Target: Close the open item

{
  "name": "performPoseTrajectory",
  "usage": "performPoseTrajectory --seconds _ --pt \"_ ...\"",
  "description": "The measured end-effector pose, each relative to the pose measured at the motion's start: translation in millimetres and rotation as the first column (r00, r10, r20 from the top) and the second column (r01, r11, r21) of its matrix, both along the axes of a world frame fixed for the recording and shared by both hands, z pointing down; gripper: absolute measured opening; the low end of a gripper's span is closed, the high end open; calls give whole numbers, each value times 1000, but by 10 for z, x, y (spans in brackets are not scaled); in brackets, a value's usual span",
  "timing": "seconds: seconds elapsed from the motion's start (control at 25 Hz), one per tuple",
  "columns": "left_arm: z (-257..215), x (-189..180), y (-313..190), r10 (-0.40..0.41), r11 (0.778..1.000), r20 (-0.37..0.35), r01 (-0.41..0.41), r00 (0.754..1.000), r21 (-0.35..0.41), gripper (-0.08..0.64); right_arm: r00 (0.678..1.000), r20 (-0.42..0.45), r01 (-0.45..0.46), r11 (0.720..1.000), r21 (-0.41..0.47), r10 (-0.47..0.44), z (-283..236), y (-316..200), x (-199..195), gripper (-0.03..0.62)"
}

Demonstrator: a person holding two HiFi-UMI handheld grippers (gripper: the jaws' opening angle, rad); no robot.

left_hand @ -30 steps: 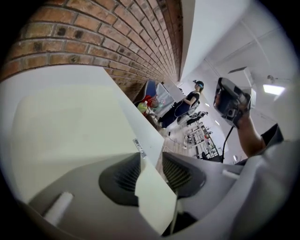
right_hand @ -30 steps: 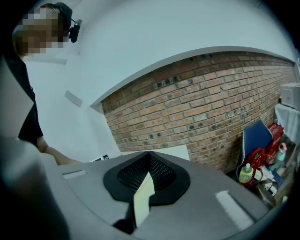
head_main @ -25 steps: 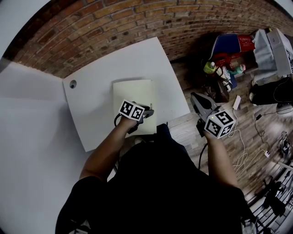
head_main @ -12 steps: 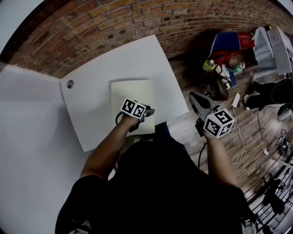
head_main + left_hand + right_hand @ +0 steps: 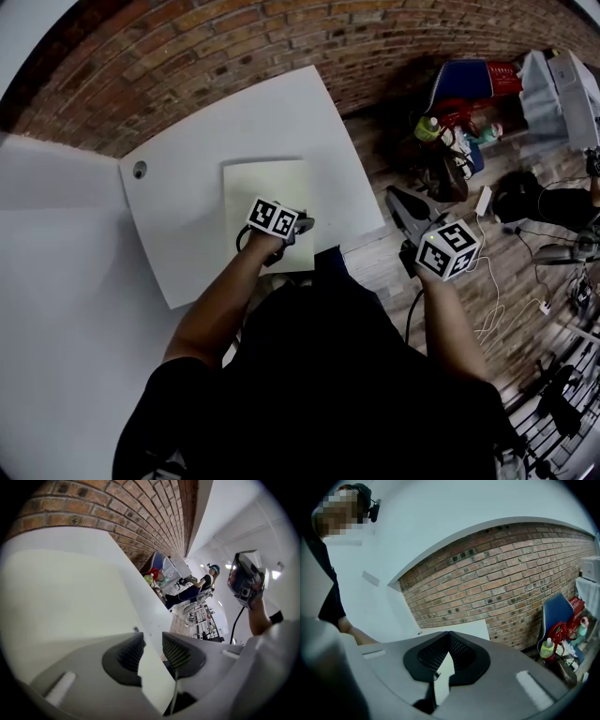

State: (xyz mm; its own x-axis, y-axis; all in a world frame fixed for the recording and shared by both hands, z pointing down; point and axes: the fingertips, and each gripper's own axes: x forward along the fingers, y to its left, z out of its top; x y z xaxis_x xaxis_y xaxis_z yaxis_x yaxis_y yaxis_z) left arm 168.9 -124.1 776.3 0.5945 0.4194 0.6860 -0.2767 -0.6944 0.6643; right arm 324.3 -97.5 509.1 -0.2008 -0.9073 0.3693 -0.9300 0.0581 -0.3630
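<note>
1. Brick wall (image 5: 187,56) backs a smooth white table (image 5: 178,206); wooden floor shows to the right.
2. On the table lies the pale yellow item (image 5: 262,187), a thin, matte rectangle, perhaps a folder. It lies flat as a single sheet-like shape, so closing looks done or nearly so.
3. Over its near right corner hovers the left gripper (image 5: 152,639), its ribbed dark pads narrowly apart with nothing clamped.
4. Off the table, the right gripper (image 5: 449,637) has its tips together and is empty.
5. Next, I judge, comes pressing the cover flat or withdrawing.
</note>
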Motion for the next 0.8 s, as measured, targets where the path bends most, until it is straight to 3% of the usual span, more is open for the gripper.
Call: performPoseTrajectory --seconds 0.2,0.4,0.8 --pt "53 -5 -19 4 998 23 -6 1000 61 102 1000 5 17 1000 -4 -17 18 -34 -45 3" --pt "116 -26 -89 -47 998 27 46 999 44 32 999 5 35 999 -4 -35 10 -49 -101 3" --pt "38 -24 -70 -42 998 14 41 999 54 31 999 -4 34 999 7 -34 -50 2 -100 3"
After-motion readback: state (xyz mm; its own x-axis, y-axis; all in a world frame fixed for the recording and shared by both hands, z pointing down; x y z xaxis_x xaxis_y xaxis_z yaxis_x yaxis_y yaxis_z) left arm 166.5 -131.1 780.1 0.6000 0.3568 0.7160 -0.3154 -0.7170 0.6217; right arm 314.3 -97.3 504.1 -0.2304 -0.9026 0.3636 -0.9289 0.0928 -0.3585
